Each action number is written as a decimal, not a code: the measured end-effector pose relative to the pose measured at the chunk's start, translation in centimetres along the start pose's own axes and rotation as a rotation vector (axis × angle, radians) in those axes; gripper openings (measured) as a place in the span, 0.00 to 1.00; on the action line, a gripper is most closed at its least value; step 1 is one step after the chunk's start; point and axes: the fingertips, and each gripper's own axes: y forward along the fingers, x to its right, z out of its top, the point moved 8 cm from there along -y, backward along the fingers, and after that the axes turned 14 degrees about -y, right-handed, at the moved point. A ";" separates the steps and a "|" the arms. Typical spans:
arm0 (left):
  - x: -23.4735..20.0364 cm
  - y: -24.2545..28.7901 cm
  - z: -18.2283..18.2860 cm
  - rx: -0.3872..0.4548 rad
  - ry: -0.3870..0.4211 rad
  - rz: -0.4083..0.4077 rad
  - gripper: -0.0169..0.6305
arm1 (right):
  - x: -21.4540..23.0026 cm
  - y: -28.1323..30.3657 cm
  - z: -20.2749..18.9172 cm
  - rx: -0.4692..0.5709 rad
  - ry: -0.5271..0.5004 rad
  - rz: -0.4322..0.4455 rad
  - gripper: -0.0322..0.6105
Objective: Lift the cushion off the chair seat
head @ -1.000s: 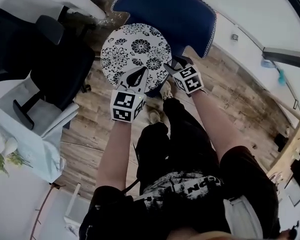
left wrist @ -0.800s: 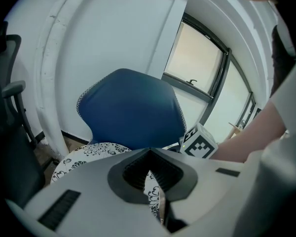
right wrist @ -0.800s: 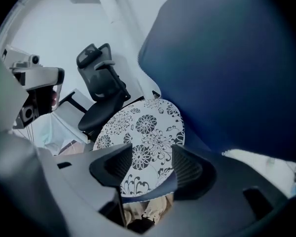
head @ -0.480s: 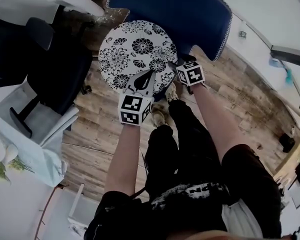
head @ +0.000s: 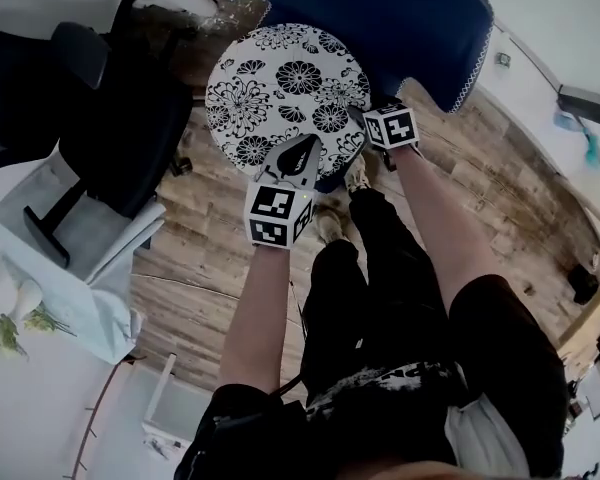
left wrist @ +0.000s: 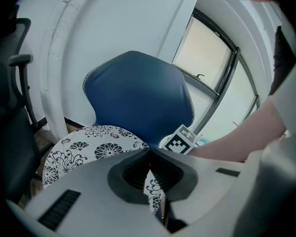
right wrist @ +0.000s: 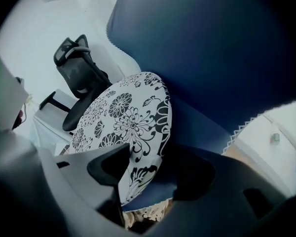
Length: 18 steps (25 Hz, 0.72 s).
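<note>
A round white cushion (head: 285,88) with black flowers lies on the seat of a blue chair (head: 380,18). My left gripper (head: 302,153) is at the cushion's near edge. In the left gripper view its jaws (left wrist: 149,154) meet on a fold of the cushion (left wrist: 89,149). My right gripper (head: 365,118) is at the cushion's right edge. In the right gripper view its jaws (right wrist: 155,157) stand wide apart, with the cushion's rim (right wrist: 128,117) and the blue seat edge (right wrist: 197,127) between them, not pinched. The right gripper's marker cube (left wrist: 180,141) shows beside the cushion.
A black office chair (head: 100,98) stands left of the blue chair, beside a white desk (head: 80,258) with a small plant (head: 10,328). The floor (head: 210,258) is wooden planks. The person's legs (head: 380,268) are close behind the seat. White walls and a window (left wrist: 207,68) lie beyond.
Both grippers have sunk toward the blue chair seat together with the cushion, which now lies lower and flatter on the seat. The left gripper keeps its hold on the near edge.
</note>
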 end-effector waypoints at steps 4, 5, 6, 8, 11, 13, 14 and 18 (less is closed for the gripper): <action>-0.6 0.0 0.2 -0.008 0.016 0.002 0.05 | -0.7 0.3 0.4 -0.006 -0.022 0.013 0.32; -0.7 0.0 0.3 -0.008 0.017 0.003 0.05 | -0.8 0.2 0.4 -0.004 -0.025 0.010 0.24; -0.8 0.1 0.3 -0.007 0.017 0.004 0.05 | -0.9 0.0 0.6 0.003 -0.029 0.006 0.18; -0.8 0.2 0.4 -0.009 0.026 0.008 0.05 | -1.0 -0.5 1.0 0.027 -0.042 0.001 0.12; -0.7 0.2 0.7 -0.008 0.048 0.009 0.05 | -1.3 -1.1 1.7 0.060 -0.054 0.007 0.10; -0.6 0.1 1.1 0.001 0.052 0.007 0.05 | -1.7 -2.0 2.1 0.092 -0.057 0.012 0.10; -0.5 -0.1 1.3 0.003 0.054 0.007 0.05 | -1.9 -2.5 2.4 0.111 -0.058 0.017 0.10; 0.1 -1.6 2.3 0.016 0.058 0.020 0.05 | -3.4 -5.4 3.7 0.195 -0.067 0.036 0.10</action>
